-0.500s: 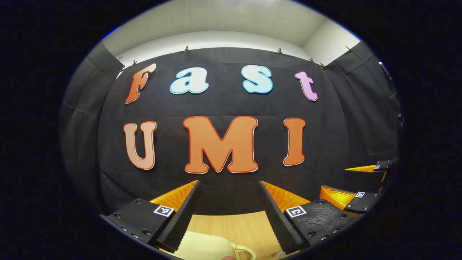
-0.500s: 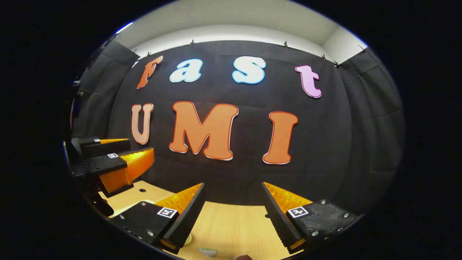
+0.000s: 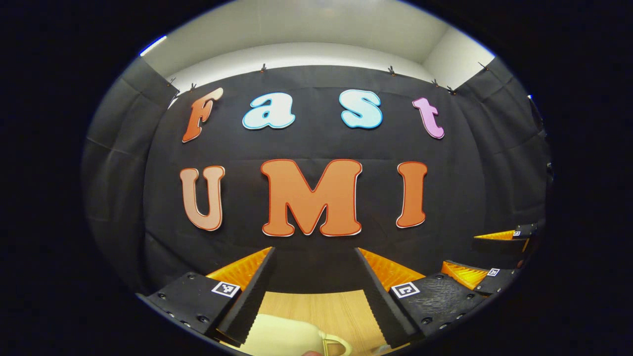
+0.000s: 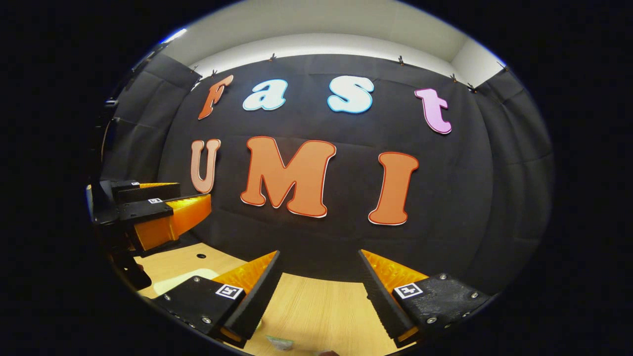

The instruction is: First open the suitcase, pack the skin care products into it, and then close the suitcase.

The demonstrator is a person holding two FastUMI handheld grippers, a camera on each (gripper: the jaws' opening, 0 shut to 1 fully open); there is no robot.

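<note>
Both grippers, left gripper [image 3: 314,282] and right gripper [image 4: 319,284], hover with fingers apart, holding nothing. A cream suitcase [image 3: 282,337] lies low between the left fingers. Opening likely comes first, so 1 gripper must descend.

1. The table [image 3: 321,309], at the bottom centre of the left gripper view, is light wood with fine grain.
2. The suitcase [image 3: 284,336], at the bottom edge, is pale cream.
3. The booth wall [image 4: 470,198] is plain black cloth.
4. The ceiling [image 3: 316,24] is off-white.
</note>
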